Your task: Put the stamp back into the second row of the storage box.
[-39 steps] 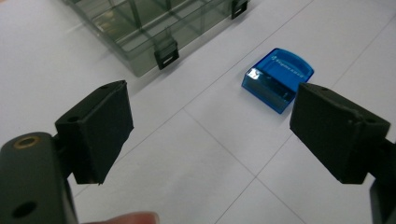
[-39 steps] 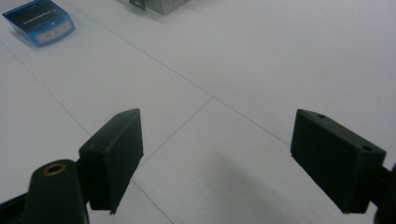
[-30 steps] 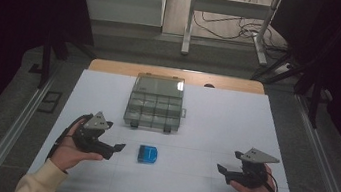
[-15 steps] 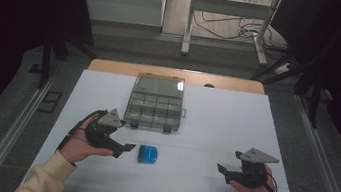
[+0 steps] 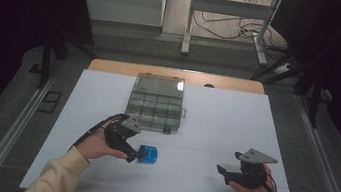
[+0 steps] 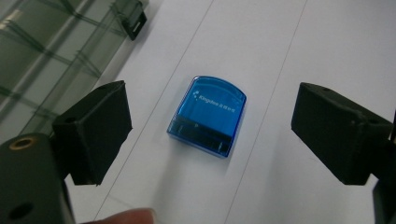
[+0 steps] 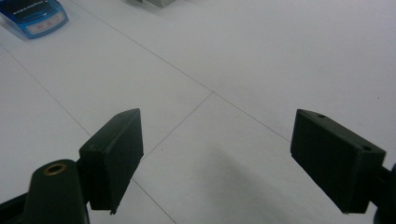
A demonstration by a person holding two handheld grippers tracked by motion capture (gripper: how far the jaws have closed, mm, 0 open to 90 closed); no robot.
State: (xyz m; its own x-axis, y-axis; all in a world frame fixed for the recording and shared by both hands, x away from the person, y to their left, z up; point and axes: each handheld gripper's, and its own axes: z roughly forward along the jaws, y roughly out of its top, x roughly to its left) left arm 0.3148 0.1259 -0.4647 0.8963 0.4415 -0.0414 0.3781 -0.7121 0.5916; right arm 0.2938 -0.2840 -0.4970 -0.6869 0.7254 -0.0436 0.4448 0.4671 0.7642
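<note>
I held the left gripper (image 6: 210,135) wide over the blue case (image 6: 208,116), untouched. Right gripper (image 7: 217,158) wide, empty, at 3 o'clock. Organizer (image 5: 156,103) at 12.

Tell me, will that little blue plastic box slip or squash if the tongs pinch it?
The small blue translucent plastic box looks hard-shelled, so probably stiff, not squashy. Its glossy sides may slip a little. It lies flat, so it likely won't roll.

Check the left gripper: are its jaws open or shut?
Open. The left gripper has its jaws spread wide either side of the blue case, touching nothing.
</note>
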